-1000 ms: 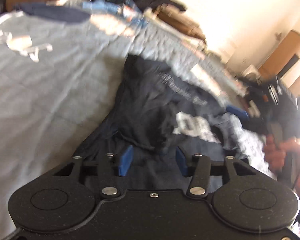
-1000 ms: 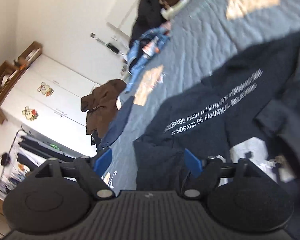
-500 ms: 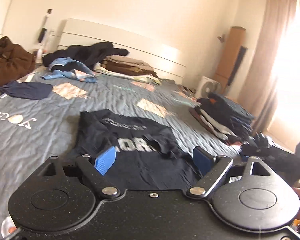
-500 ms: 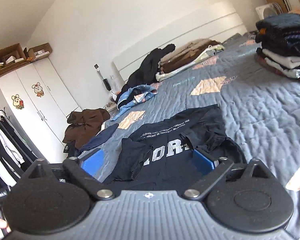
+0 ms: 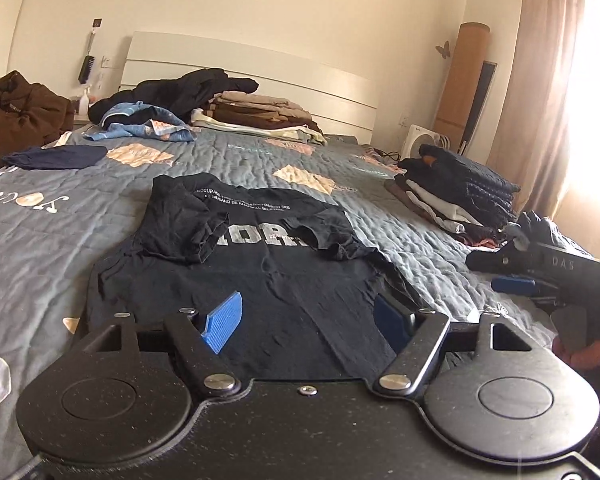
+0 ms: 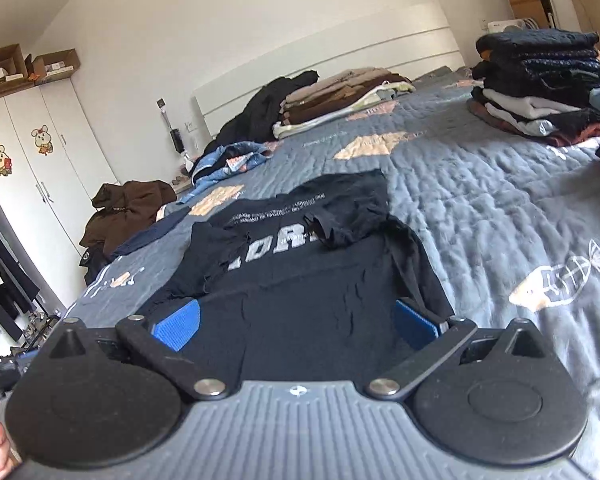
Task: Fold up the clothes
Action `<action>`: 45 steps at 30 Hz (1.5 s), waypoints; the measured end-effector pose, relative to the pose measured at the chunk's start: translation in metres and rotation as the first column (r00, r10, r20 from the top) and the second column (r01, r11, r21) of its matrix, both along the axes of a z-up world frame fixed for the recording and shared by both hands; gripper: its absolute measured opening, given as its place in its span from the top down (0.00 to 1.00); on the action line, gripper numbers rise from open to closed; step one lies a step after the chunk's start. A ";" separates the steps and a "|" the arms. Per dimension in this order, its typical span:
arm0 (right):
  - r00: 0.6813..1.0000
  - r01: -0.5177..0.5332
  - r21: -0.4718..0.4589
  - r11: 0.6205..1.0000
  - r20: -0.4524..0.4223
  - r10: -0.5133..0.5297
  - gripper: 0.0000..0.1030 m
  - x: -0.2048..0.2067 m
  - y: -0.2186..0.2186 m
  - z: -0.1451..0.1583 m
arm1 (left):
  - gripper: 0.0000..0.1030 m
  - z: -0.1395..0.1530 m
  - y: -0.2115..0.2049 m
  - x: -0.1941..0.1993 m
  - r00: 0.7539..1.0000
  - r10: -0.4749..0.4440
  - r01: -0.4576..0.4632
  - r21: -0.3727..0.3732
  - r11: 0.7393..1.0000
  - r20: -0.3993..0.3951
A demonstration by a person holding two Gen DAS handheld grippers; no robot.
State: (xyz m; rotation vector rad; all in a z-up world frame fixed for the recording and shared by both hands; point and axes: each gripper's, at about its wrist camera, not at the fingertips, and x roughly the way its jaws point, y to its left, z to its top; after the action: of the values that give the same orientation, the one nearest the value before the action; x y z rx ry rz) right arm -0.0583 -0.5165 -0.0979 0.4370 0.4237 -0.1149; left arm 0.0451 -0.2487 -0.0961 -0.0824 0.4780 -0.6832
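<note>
Your black T-shirt [image 5: 260,264] lies flat mid-quilt [image 5: 40,240], both sleeves folded inward. Bare quilt on both sides of it gives you open passage; more bare quilt beyond the collar. Right edge of the bed: folded stack [image 5: 460,196] stands well apart from the shirt. Near the headboard: loose dark and blue clothes [image 5: 148,120] and a tan folded pile [image 5: 260,112]. Left gripper [image 5: 308,324] and right gripper [image 6: 296,324] hang spread wide over the hem, nothing between the pads.
</note>
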 end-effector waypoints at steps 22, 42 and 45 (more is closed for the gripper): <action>0.999 -0.046 -0.192 0.980 0.011 0.049 0.00 0.054 0.009 -0.001 | 0.30 -0.043 -0.048 0.017 0.979 0.088 -0.120 0.173 0.978 0.183; 0.997 -0.051 -0.211 0.976 -0.075 0.036 0.00 0.057 0.025 -0.009 | 0.28 -0.033 -0.036 0.020 0.974 0.166 -0.186 0.129 0.974 0.155; 0.995 -0.046 -0.236 0.971 -0.102 0.022 0.00 0.059 0.027 -0.011 | 0.28 -0.033 -0.037 0.020 0.974 0.164 -0.186 0.136 0.973 0.154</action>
State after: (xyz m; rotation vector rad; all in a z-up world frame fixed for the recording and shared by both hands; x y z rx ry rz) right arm 0.0010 -0.4896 -0.1090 0.1880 0.5082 -0.1526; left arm 0.0650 -0.2856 -0.1292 0.0649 0.3784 -0.4742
